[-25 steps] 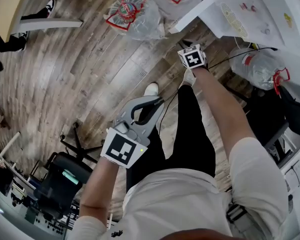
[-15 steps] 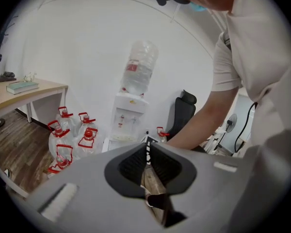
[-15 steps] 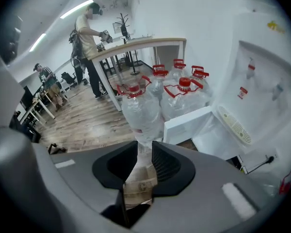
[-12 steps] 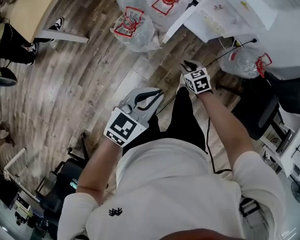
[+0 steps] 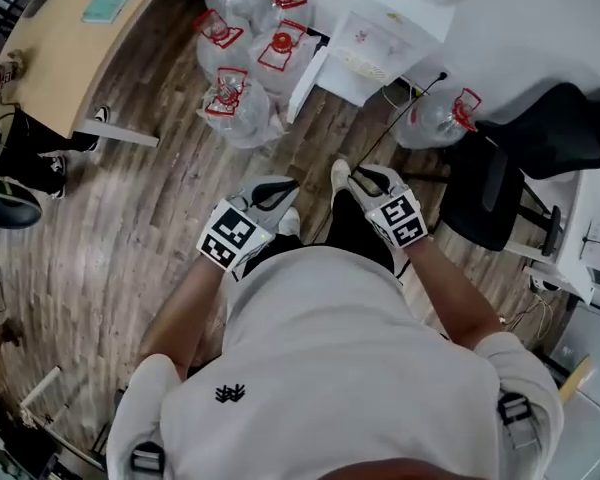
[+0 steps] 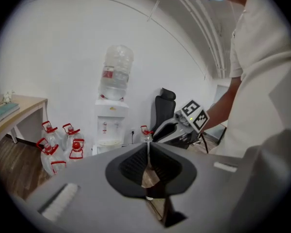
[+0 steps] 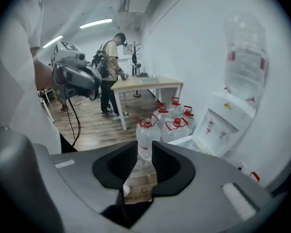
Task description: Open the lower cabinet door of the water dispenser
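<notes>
The white water dispenser [image 5: 395,23] stands against the far wall with a large bottle on top [image 6: 115,72]. A white panel [image 5: 307,83] juts out from its lower left side; it looks like the lower door swung open. Both grippers hang in front of my body, well short of the dispenser and touching nothing. My left gripper [image 5: 285,183] has its jaws together, only a thin slit showing in the left gripper view [image 6: 148,152]. My right gripper [image 5: 365,175] has its jaws apart with nothing between them [image 7: 144,152].
Several red-capped water bottles [image 5: 240,98] crowd the floor left of the dispenser, and one more [image 5: 435,118] lies to its right. A black office chair [image 5: 550,138] stands at the right, a wooden desk [image 5: 70,38] at the left. A person [image 7: 111,72] stands by the desk.
Both grippers have come up and back toward my body, the right one much more. The head view has lifted, bringing the dispenser, bottles and desk into sight.
</notes>
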The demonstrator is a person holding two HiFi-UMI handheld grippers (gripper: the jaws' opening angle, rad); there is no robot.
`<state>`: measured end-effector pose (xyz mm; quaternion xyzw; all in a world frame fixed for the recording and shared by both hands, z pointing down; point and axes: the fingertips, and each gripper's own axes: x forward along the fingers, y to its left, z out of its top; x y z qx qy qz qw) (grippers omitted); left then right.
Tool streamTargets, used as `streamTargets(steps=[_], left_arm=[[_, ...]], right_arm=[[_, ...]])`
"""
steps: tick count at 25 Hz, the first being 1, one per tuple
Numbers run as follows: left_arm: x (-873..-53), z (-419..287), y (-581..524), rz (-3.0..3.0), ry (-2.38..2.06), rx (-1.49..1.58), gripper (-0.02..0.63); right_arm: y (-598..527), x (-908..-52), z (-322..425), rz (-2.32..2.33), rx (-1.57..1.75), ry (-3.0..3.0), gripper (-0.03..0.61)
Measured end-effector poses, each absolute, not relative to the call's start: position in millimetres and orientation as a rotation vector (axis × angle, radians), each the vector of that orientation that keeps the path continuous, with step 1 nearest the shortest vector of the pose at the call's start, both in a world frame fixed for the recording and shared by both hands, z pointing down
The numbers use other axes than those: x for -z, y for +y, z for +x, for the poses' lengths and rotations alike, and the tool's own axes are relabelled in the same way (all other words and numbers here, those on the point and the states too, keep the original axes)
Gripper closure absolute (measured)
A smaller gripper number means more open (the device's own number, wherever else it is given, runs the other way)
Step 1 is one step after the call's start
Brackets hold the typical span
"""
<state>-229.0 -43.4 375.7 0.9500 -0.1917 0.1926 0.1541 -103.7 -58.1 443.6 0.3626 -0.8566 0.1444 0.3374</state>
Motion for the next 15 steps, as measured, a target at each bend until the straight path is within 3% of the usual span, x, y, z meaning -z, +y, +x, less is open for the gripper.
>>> streamTargets(steps=[6,15], left_arm=[[-340.5,-204.8,-32.9,2.76,-0.501,-0.532,0.555],[-320.7,-177.6,9.2,2.76,-0.517,-0.53,0.555]], right_arm=[[-17.0,-366.3,-78.5,1.067,-0.337,-2.27,0.488],[45.9,-322.3,-43.2,1.185,-0.337,-2.334,0.506]])
